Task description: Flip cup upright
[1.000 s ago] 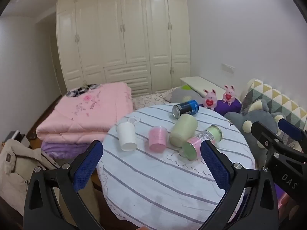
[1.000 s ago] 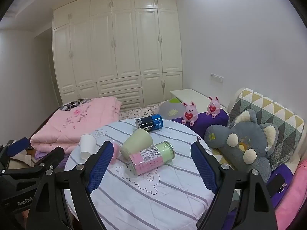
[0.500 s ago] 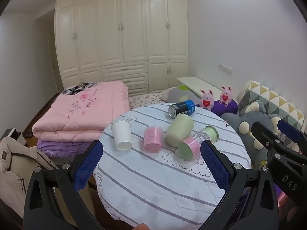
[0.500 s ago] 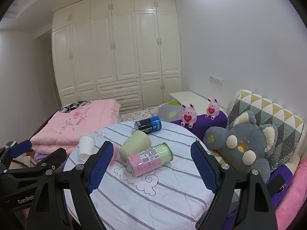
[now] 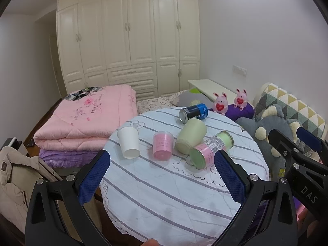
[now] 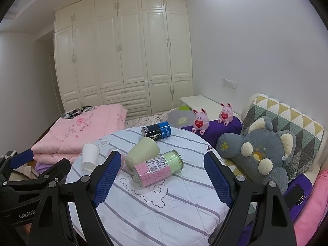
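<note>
Several cups lie on a round table (image 5: 168, 201) with a striped cloth. A white paper cup (image 5: 128, 142) stands upside down at the left; it also shows in the right wrist view (image 6: 89, 157). A pink cup (image 5: 162, 148) stands upside down beside it. A pale green cup (image 5: 190, 137) lies on its side (image 6: 142, 151). A pink and green jar (image 5: 211, 151) lies on its side (image 6: 157, 167). A blue and black can (image 5: 193, 111) lies at the far edge. My left gripper (image 5: 162, 179) is open and empty, short of the cups. My right gripper (image 6: 162, 178) is open and empty above the table.
A folded pink quilt (image 5: 86, 121) lies left of the table. A grey plush toy (image 6: 262, 149) and patterned cushion (image 6: 287, 127) sit at the right. Two pink rabbit toys (image 6: 201, 122) sit on a purple cushion behind. A white wardrobe (image 5: 127, 41) fills the back wall.
Both grippers have pulled back and risen slightly, so the table and cups sit lower and farther in both views. The cups have not moved. Both grippers stay open.
</note>
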Tool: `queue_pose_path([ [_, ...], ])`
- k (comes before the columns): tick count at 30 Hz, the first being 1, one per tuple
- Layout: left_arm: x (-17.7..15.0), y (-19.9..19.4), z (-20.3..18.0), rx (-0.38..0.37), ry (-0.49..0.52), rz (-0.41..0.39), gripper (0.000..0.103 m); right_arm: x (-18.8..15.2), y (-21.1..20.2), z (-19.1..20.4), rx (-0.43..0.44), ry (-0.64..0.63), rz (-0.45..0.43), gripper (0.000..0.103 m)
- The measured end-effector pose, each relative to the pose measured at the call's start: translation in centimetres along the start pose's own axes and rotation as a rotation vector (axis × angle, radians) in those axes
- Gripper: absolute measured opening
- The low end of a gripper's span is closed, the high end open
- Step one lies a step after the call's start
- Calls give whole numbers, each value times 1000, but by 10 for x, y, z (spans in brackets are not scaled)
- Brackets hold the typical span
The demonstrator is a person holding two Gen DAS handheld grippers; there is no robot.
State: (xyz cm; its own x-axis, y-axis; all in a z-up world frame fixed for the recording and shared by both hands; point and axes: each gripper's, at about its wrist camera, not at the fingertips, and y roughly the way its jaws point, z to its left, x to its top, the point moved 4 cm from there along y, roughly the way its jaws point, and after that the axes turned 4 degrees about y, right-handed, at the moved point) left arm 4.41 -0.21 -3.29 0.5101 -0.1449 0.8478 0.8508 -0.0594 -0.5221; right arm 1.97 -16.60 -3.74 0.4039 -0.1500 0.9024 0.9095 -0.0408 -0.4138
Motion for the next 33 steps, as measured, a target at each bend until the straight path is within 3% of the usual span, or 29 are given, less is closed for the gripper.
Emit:
queue_pose_path([
  [33,-8,15,2,4,10,46,103,-10,13,0,11,10,45,84],
])
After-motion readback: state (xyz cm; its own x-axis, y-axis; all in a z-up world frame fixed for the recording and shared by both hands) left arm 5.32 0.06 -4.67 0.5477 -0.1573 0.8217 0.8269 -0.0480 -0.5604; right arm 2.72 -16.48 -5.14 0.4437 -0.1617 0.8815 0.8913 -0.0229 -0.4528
